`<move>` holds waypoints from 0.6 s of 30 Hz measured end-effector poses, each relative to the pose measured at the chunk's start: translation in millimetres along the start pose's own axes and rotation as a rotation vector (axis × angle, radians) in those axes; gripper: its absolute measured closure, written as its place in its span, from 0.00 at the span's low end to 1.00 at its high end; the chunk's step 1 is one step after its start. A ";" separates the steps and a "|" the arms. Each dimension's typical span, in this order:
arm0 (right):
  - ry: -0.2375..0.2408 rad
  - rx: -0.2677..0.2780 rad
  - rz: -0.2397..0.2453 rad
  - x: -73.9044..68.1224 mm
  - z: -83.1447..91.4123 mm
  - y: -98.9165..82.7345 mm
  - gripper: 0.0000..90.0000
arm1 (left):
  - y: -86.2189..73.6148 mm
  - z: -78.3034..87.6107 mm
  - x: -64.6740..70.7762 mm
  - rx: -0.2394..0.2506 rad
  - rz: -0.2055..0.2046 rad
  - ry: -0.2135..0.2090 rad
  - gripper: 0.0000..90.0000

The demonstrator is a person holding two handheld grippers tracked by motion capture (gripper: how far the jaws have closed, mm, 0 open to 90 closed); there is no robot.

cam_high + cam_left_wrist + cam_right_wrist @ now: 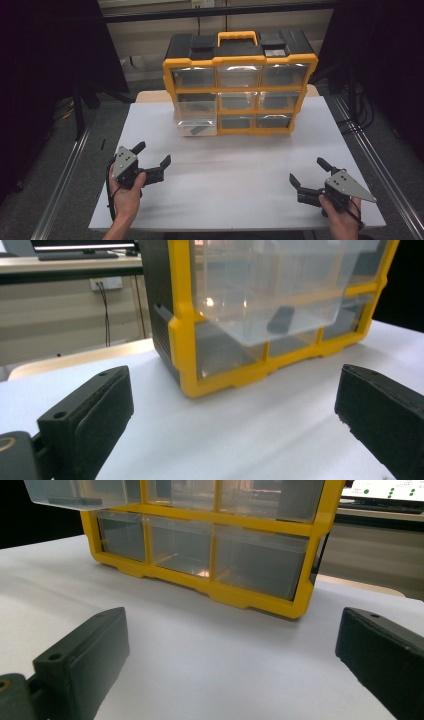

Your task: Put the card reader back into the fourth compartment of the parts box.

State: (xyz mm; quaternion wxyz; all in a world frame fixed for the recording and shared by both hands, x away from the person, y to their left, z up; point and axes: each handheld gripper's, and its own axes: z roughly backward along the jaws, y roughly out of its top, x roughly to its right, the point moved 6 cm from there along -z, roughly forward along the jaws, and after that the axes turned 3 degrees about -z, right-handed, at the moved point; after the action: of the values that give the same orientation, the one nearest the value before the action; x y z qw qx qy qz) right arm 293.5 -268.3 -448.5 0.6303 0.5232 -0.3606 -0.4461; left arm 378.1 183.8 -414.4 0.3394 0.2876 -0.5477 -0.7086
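1. Yellow-and-black plastic organiser case (240,82) with nine clear drawers in three rows stands upright ahead of both grippers, well apart from each, at the far side of the white tabletop (235,175).
2. One clear plastic drawer (196,120), the middle one of the case's left column, is pulled out towards the left gripper (152,155); a small dark flat piece (196,129) lies on its floor. In the left gripper view the same drawer (280,285) juts out above and ahead of the jaws, the dark piece (281,320) showing through its bottom.
3. Another dark piece (200,106) shows through the clear plastic higher in that column; the contents of the remaining drawers cannot be told.
4. The left gripper, held in the person's left hand (127,192), rests low over the tabletop with its black jaws spread wide and nothing between them.
5. The right gripper (307,172), in the person's right hand (340,215), likewise has its jaws wide apart and empty, pointing towards the case's lower right corner (300,605).
6. No brand or lettering on the case can be read.
7. A yellow carrying handle (237,37) tops the case's black lid. The white tabletop sits on a metal-railed frame; beyond it are a pale wall and dark surroundings, with a wall socket and cable (105,287) behind the case in the left gripper view.
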 end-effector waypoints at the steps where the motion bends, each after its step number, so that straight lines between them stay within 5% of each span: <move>1: 0.003 0.001 0.000 0.0 -0.2 0.1 0.01 | -2.2 1.3 0.4 -0.002 -0.001 0.004 0.03; 9: 0.004 0.000 -0.005 -0.2 -0.9 -0.2 0.01 | -19.1 14.2 5.6 -0.037 -0.006 0.019 0.03; 18: 0.000 -0.001 -0.007 -0.2 -1.7 -0.2 0.01 | -38.8 26.9 7.0 -0.081 0.042 0.050 0.03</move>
State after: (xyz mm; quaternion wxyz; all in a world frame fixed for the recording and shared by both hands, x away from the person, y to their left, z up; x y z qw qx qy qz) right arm 294.9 -267.6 -449.0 0.6291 0.5242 -0.3583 -0.4484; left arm 346.5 200.4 -446.1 0.3793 0.2795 -0.5159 -0.7154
